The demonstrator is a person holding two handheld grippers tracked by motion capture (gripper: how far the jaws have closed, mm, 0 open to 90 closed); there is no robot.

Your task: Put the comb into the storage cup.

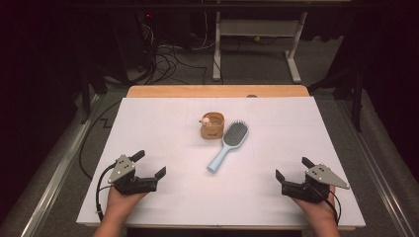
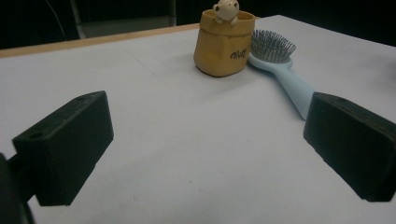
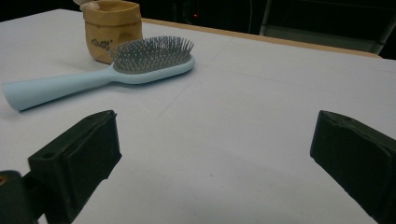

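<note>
A light blue hairbrush (image 1: 227,146) lies bristles-up in the middle of the white table (image 1: 163,123), handle toward the near side. Its head touches a small tan pouch (image 1: 212,126) with a little cream figure peeking over the rim. From the left gripper view the pouch (image 2: 222,43) and hairbrush (image 2: 279,70) sit ahead to the right; from the right gripper view the hairbrush (image 3: 102,74) and pouch (image 3: 111,29) sit ahead to the left. My left gripper (image 1: 149,164) rests near the front left, open and empty. Near the front right rests my right gripper (image 1: 293,168), also open and empty.
The white sheet covers a wooden tabletop whose back edge (image 1: 217,91) shows. Beyond it stand a white desk frame (image 1: 257,44) and tangled cables (image 1: 173,59) on the floor. Metal rails (image 1: 54,173) run along both sides of the table.
</note>
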